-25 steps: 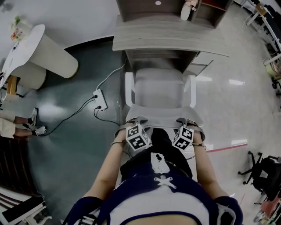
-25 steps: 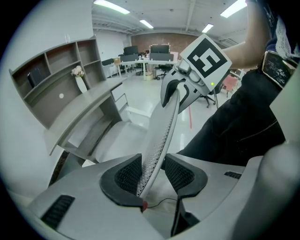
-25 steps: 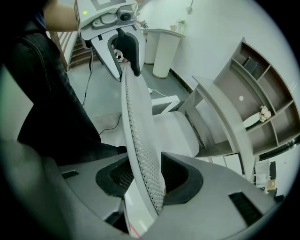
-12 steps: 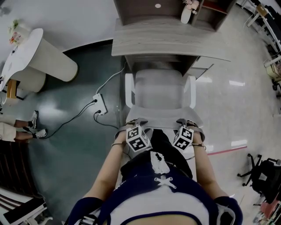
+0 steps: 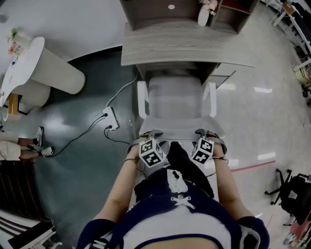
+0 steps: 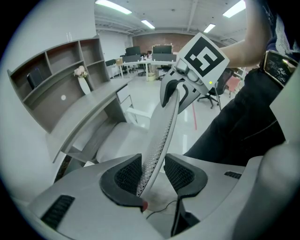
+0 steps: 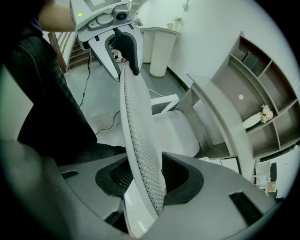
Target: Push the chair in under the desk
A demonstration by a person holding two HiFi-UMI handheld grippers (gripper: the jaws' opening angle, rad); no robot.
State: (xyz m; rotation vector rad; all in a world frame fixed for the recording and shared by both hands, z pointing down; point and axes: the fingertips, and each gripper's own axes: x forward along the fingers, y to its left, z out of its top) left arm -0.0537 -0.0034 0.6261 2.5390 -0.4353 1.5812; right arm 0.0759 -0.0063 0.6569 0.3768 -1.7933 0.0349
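A white chair stands in front of the grey wooden desk [image 5: 184, 46], its seat [image 5: 175, 97] partly under the desktop edge. The mesh backrest [image 5: 177, 127] faces me. My left gripper [image 5: 146, 136] holds the backrest's top edge at its left, my right gripper [image 5: 206, 135] at its right. In the left gripper view the backrest [image 6: 164, 126] runs between the jaws of the left gripper [image 6: 151, 176], against the left pad. In the right gripper view the backrest [image 7: 136, 126] fills the gap in the right gripper [image 7: 143, 176]. Both are shut on it.
A power strip [image 5: 111, 119] with cables lies on the dark floor left of the chair. A white pedestal table [image 5: 53, 70] stands farther left. A shelf unit with a vase [image 5: 203, 14] sits on the desk. A black office chair [image 5: 291, 189] is at the right.
The chair has slid a little forward toward the desk, with me and both grippers following. The floor and power strip have dropped lower in view. The jaws have not changed.
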